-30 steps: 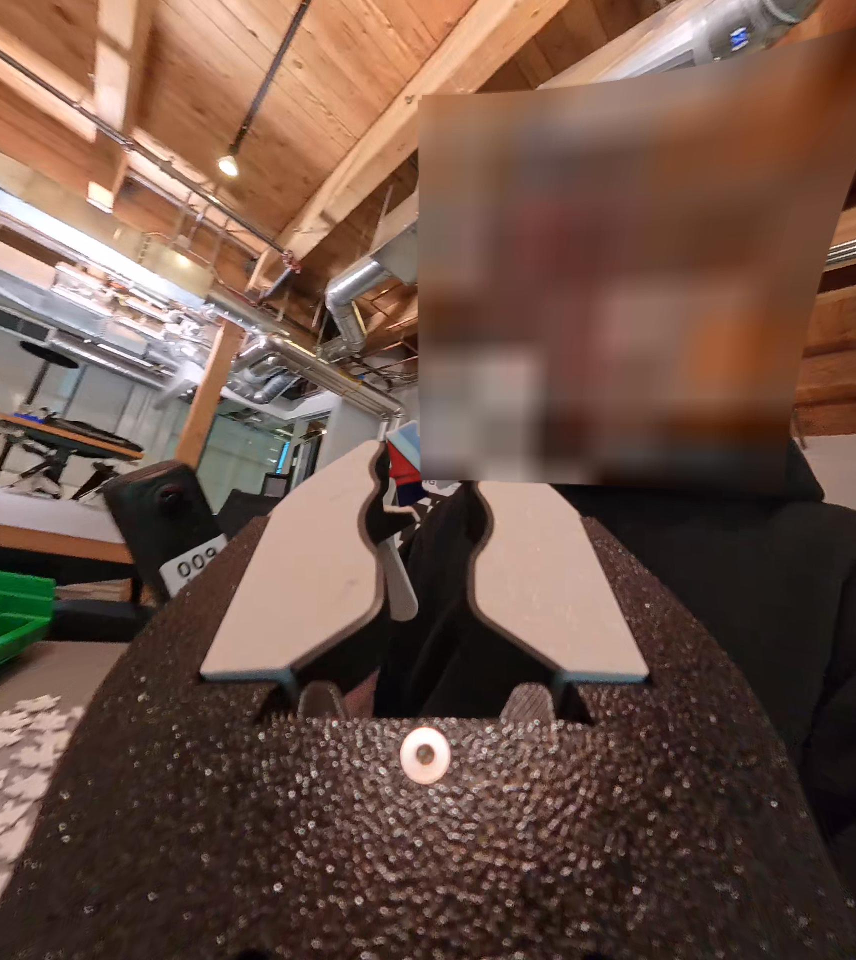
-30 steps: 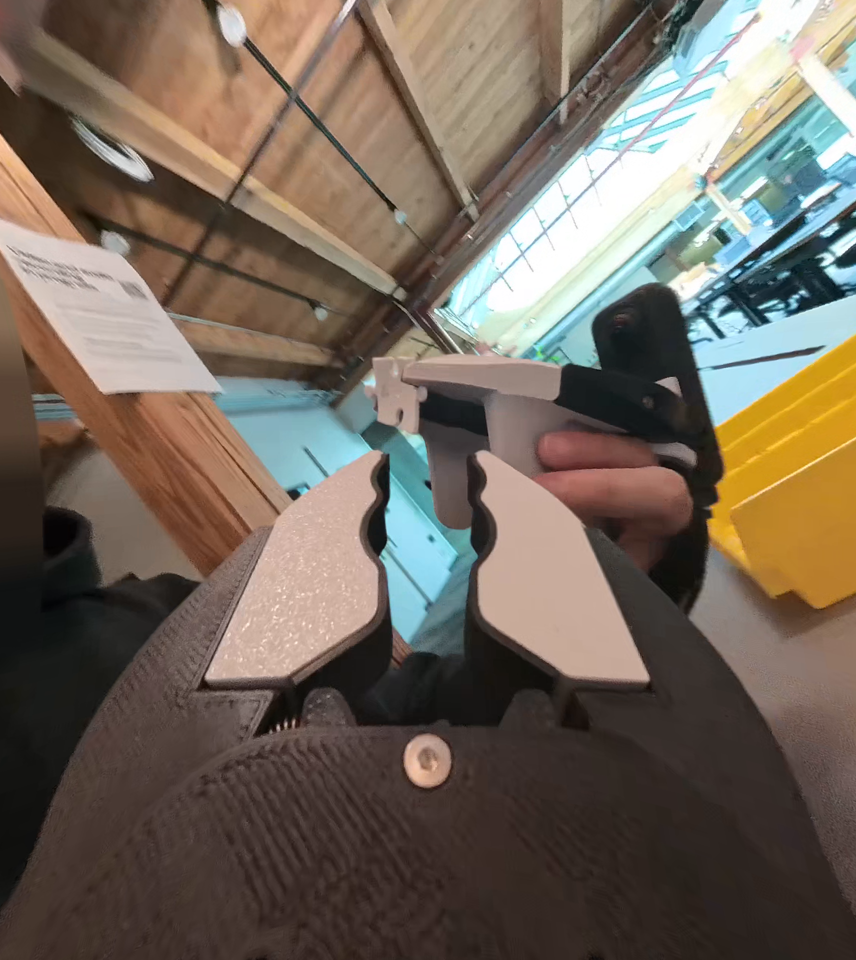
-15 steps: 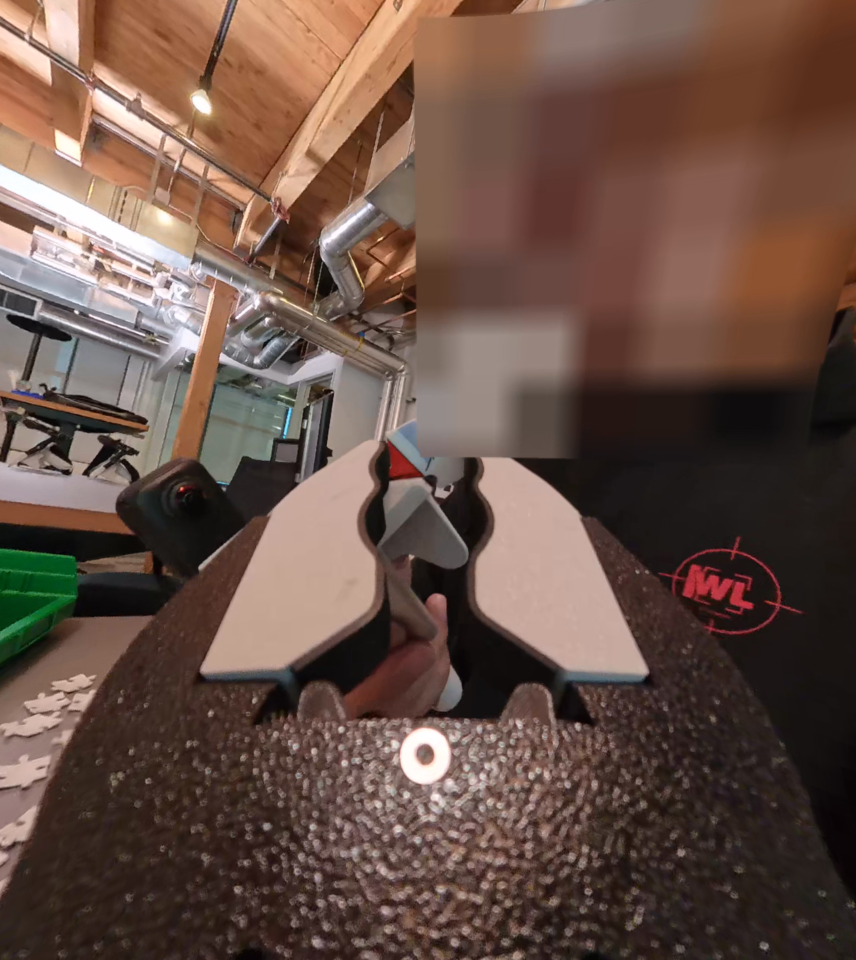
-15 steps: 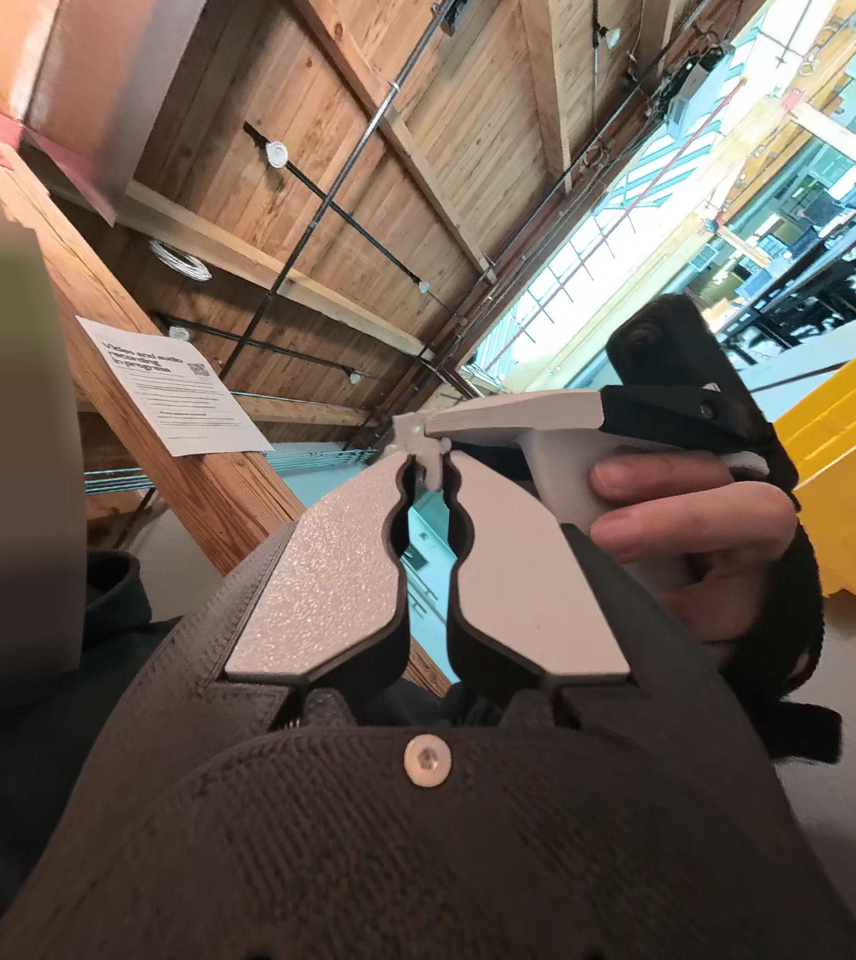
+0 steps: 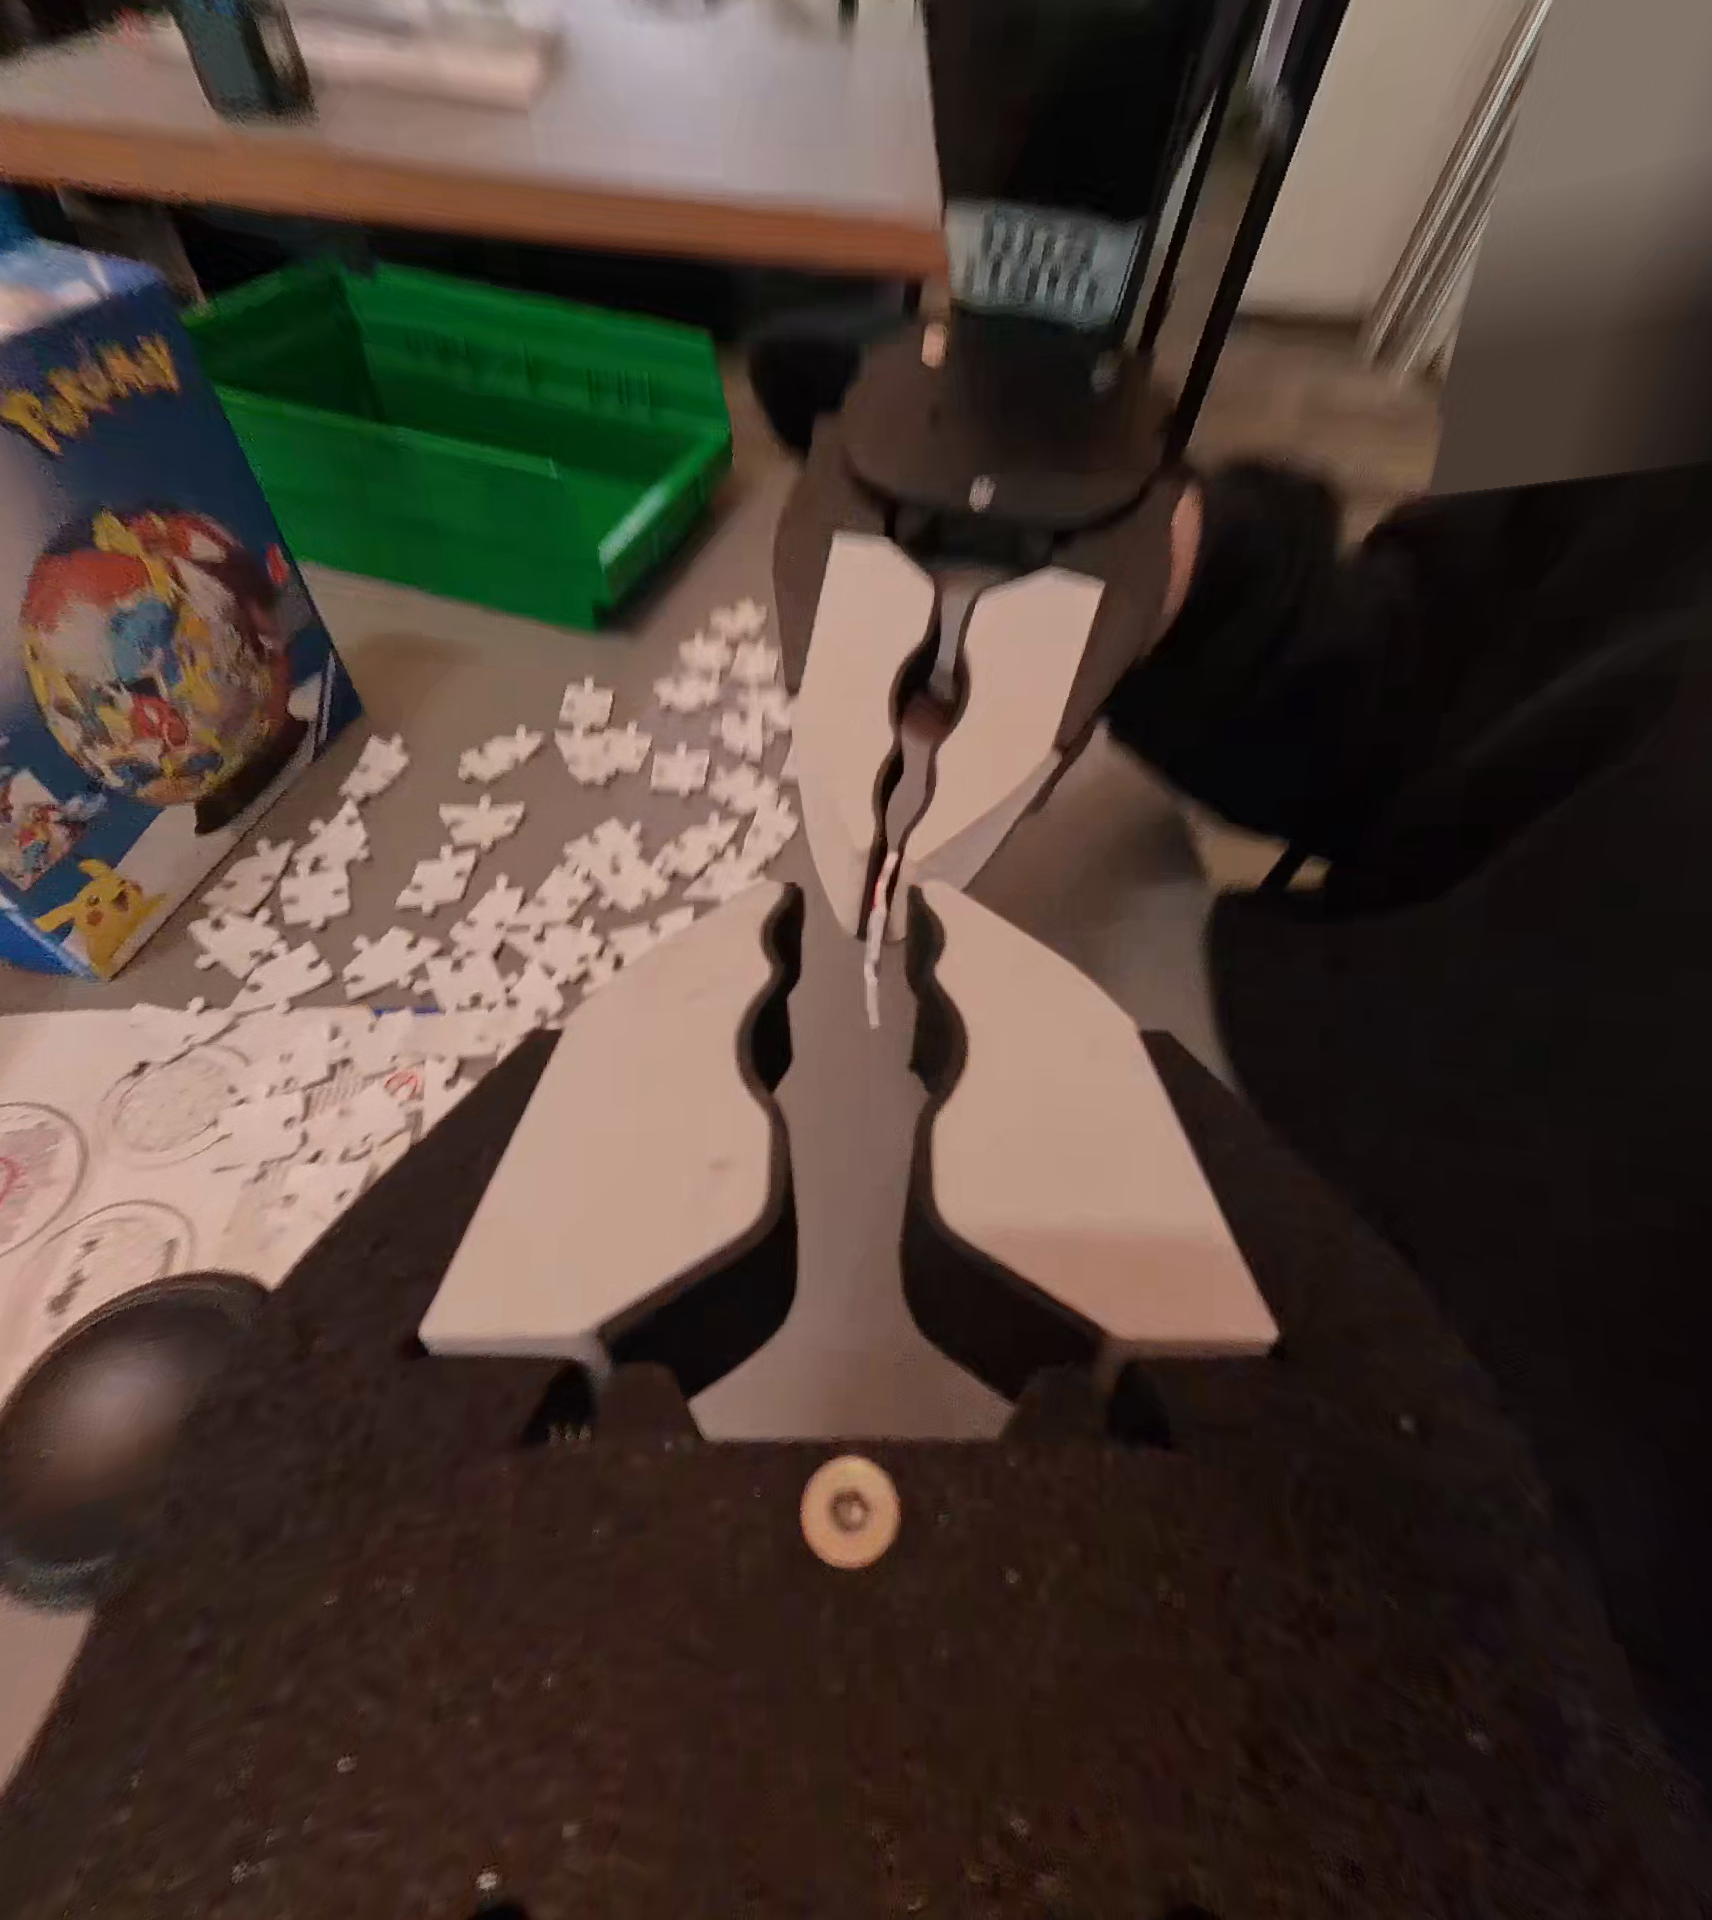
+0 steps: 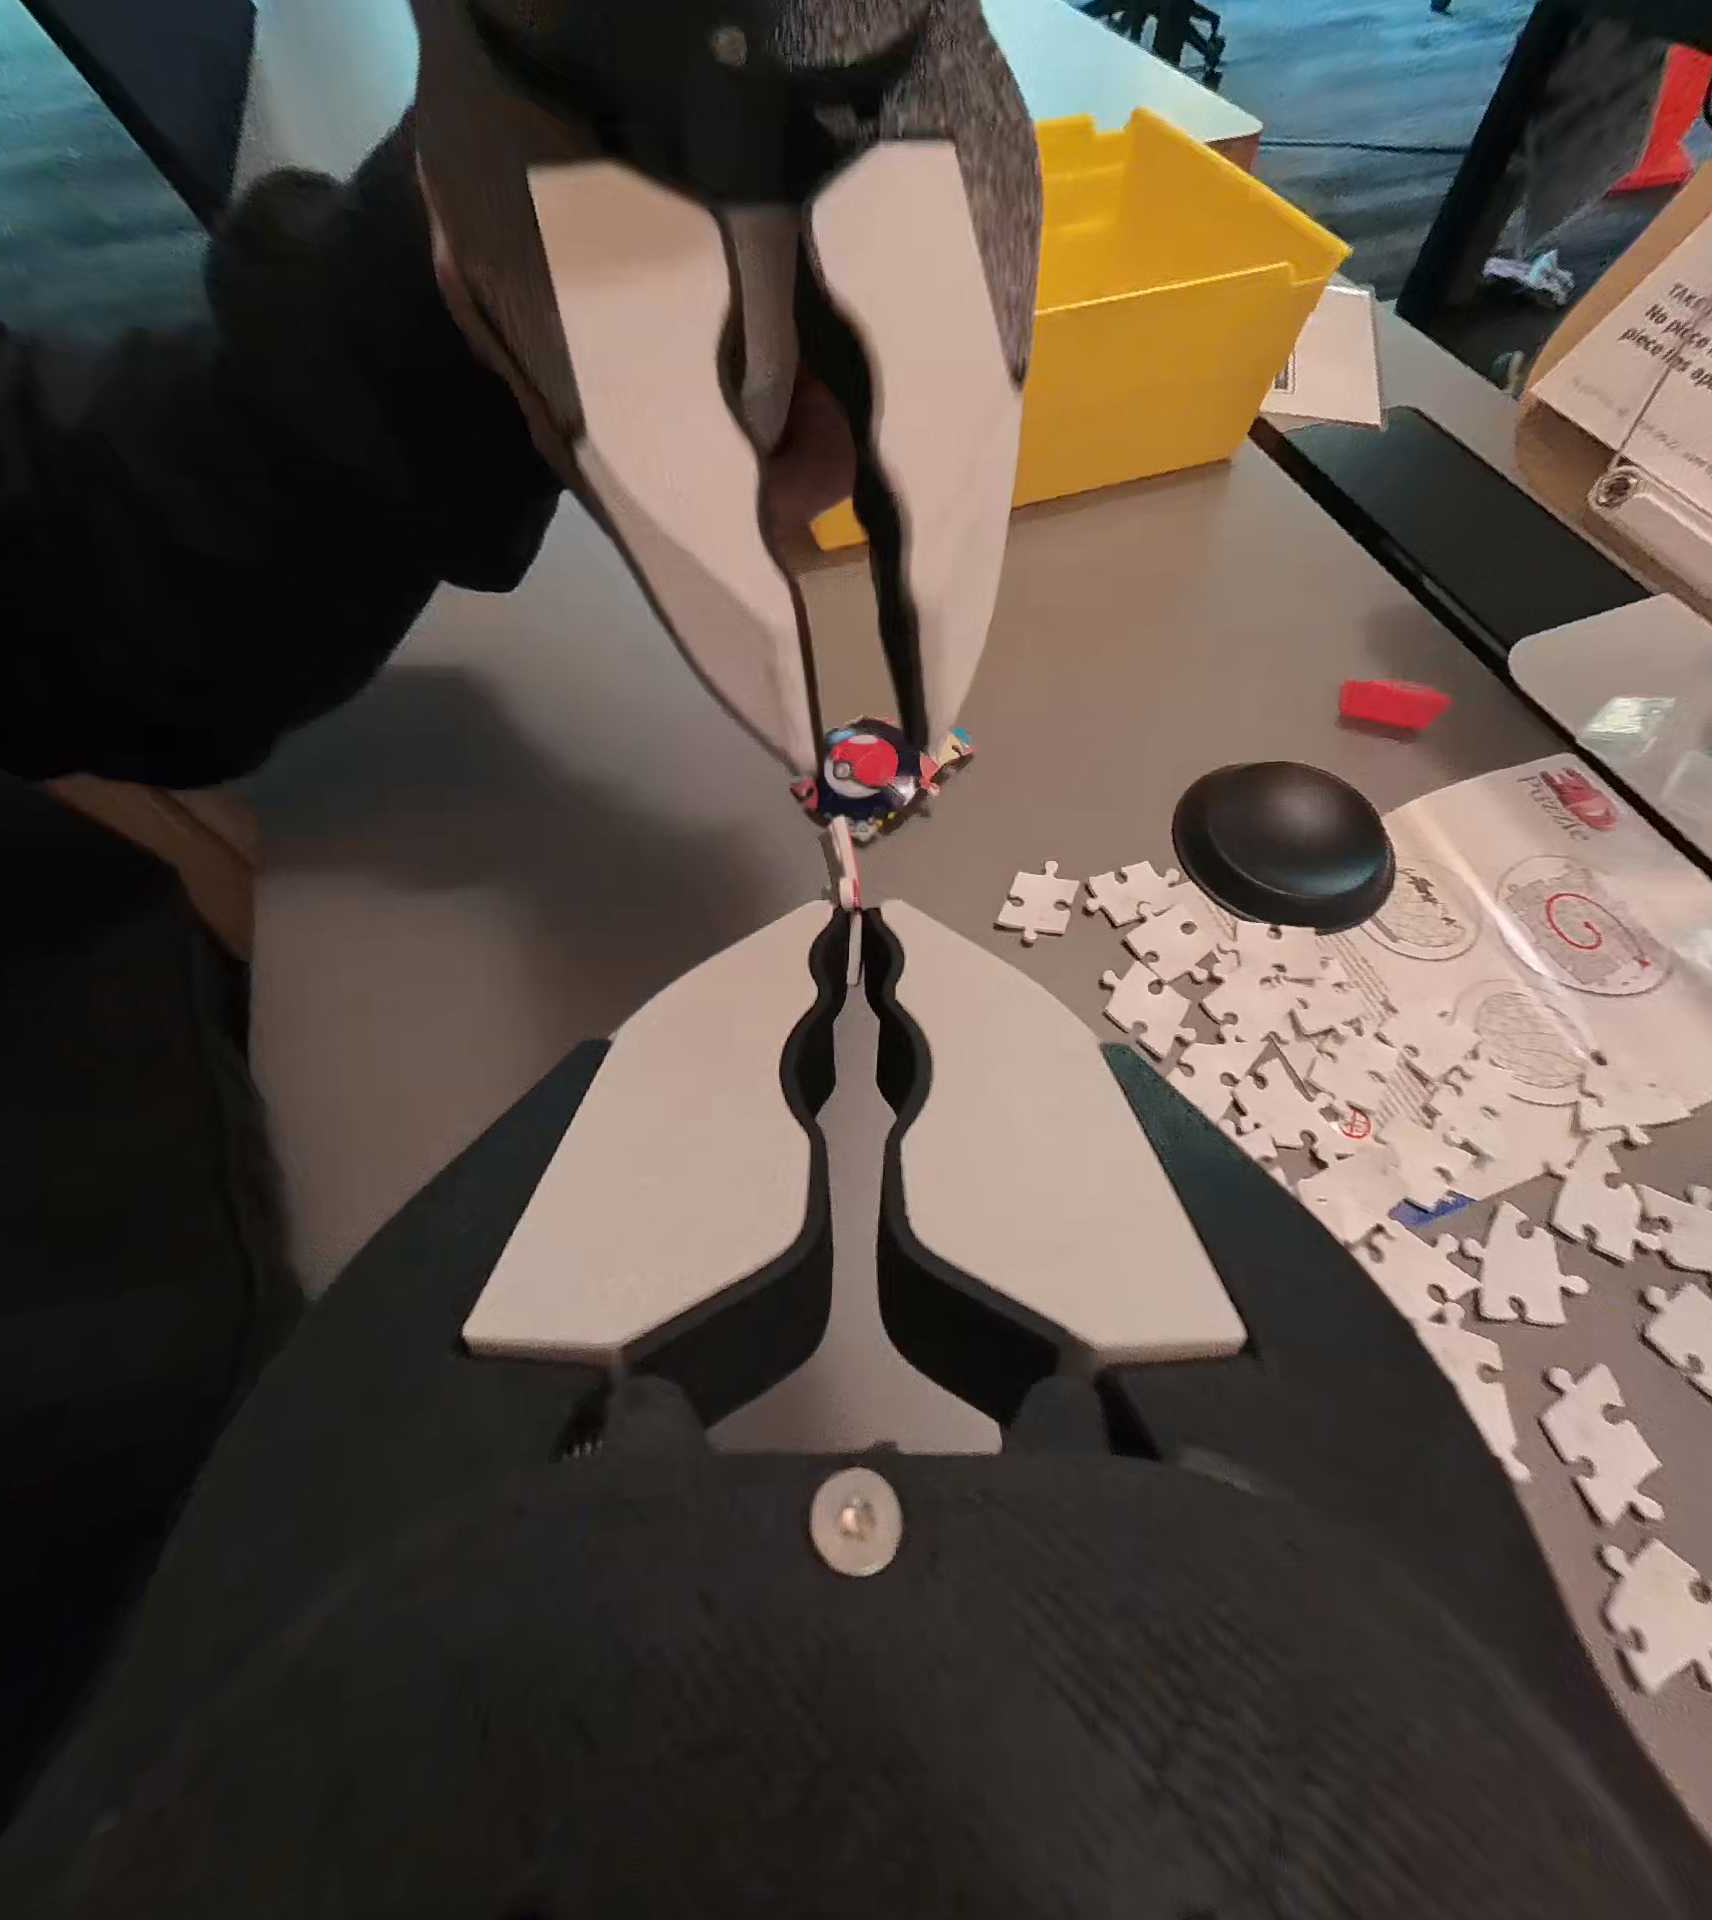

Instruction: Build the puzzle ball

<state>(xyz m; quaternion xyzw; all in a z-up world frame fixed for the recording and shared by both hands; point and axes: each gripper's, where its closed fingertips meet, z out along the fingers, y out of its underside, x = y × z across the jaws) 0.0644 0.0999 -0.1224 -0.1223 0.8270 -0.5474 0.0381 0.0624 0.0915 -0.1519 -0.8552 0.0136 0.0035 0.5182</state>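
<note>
My right gripper (image 6: 857,920) is shut on a thin white puzzle piece (image 6: 844,873), held edge-on and pointing away from it. Just past that piece a small colourful cluster of joined pieces (image 6: 867,779) appears to lie on the grey table. My left gripper (image 6: 862,743) points down over the cluster with its jaws apart. I cannot tell if it touches it. In the left wrist view my left gripper (image 5: 854,904) is open, and the right gripper (image 5: 883,904) faces it with the piece (image 5: 873,977) reaching between my fingertips. Loose white pieces (image 6: 1351,1091) lie scattered.
A black dome stand (image 6: 1278,847) sits on a printed sheet (image 6: 1610,935). A yellow bin (image 6: 1143,343) stands behind, with a small red item (image 6: 1392,701) to its right. The puzzle box (image 5: 83,623) and a green bin (image 5: 478,457) stand at the left. A person's dark sleeve (image 6: 156,520) is beside the grippers. There is about 4 cm between the tips of the two grippers.
Both grippers have swung down from facing the ceiling and the person to the table. My right gripper has closed on the piece. The colourful piece no longer shows between my left fingertips.
</note>
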